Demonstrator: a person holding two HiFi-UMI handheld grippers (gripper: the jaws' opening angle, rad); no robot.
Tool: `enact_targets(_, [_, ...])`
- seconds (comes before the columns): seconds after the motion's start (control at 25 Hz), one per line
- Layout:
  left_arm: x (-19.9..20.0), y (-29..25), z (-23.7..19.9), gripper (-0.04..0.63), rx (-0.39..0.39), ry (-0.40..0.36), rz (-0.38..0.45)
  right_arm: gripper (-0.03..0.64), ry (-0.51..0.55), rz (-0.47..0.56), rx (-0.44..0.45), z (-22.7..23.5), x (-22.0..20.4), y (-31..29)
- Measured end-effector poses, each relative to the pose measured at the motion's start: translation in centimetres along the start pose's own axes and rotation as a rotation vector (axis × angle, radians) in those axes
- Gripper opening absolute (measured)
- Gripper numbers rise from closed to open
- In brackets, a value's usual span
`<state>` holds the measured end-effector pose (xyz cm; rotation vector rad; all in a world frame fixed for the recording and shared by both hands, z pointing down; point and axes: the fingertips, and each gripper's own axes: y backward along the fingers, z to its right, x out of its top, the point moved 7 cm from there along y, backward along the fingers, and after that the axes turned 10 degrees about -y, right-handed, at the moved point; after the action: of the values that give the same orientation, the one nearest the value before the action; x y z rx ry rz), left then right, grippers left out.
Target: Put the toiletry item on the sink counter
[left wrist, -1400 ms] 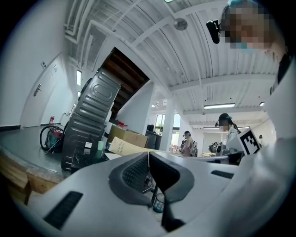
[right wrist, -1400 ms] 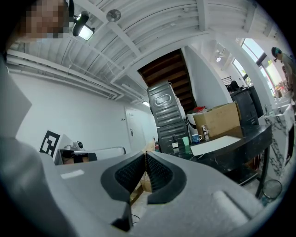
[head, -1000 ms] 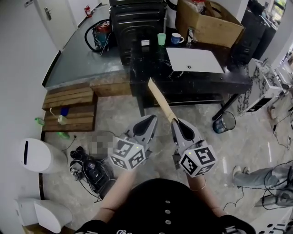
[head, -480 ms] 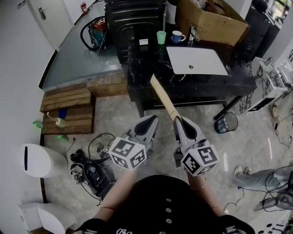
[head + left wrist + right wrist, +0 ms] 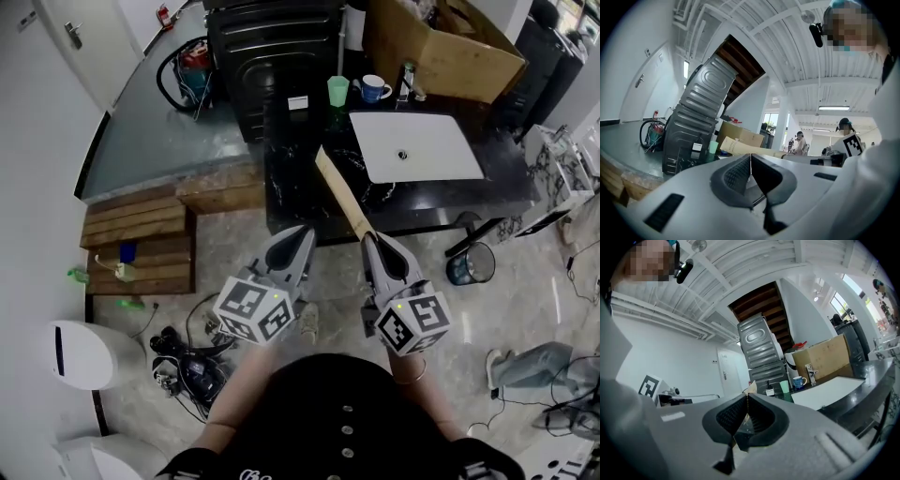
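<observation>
A long, flat tan toiletry box [image 5: 342, 192] sticks out ahead of my right gripper [image 5: 367, 239], whose jaws are shut on its near end. Its far end reaches over the front edge of the black sink counter [image 5: 300, 178]. In the right gripper view a thin tan edge of the box [image 5: 751, 389] rises from between the closed pads of that gripper [image 5: 747, 401]. My left gripper [image 5: 305, 230] hangs level beside it, shut with nothing in it. In the left gripper view its jaws [image 5: 750, 161] meet, and the box [image 5: 750, 149] lies beyond them.
On the counter are a white sink [image 5: 417, 145], a faucet [image 5: 408, 80], a green cup [image 5: 337, 90] and a blue mug [image 5: 375, 89]. A cardboard box [image 5: 441, 47] and a black appliance [image 5: 272, 47] stand behind. Wooden pallets [image 5: 141, 234], cables [image 5: 187, 361] and a bin [image 5: 466, 264] are on the floor.
Both grippers have moved forward together toward the counter, and the box's far end now overlaps its front edge. Both jaws stay closed.
</observation>
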<state>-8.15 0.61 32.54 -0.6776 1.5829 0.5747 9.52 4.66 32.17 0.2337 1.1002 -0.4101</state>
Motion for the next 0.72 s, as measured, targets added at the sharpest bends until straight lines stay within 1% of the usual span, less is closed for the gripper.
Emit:
enact_targets(0.2, [1.3,-3.4,-4.8,0.012,0.002,-0.018,-0.005,0.006,0.007,0.005,-0.011,1.2,0.9,-5.2])
enact_targets(0.32, [1.3,-5.3,-7.3,0.012,-0.005,-0.019,-0.024,0.006,0.014,0.0,-0.02,1.7,1.3,-8.0])
enact_targets(0.52, [1.1,-8.6,-10.5,0.012,-0.048,-0.018,-0.051,0.006,0.011,-0.004,-0.055,3.3,1.5,-11.9])
enact_targets(0.72, [0.8,-10.9,-13.2,0.012,-0.078,-0.007,-0.048,0.006,0.02,-0.004,-0.072,4.3,1.4,-14.9])
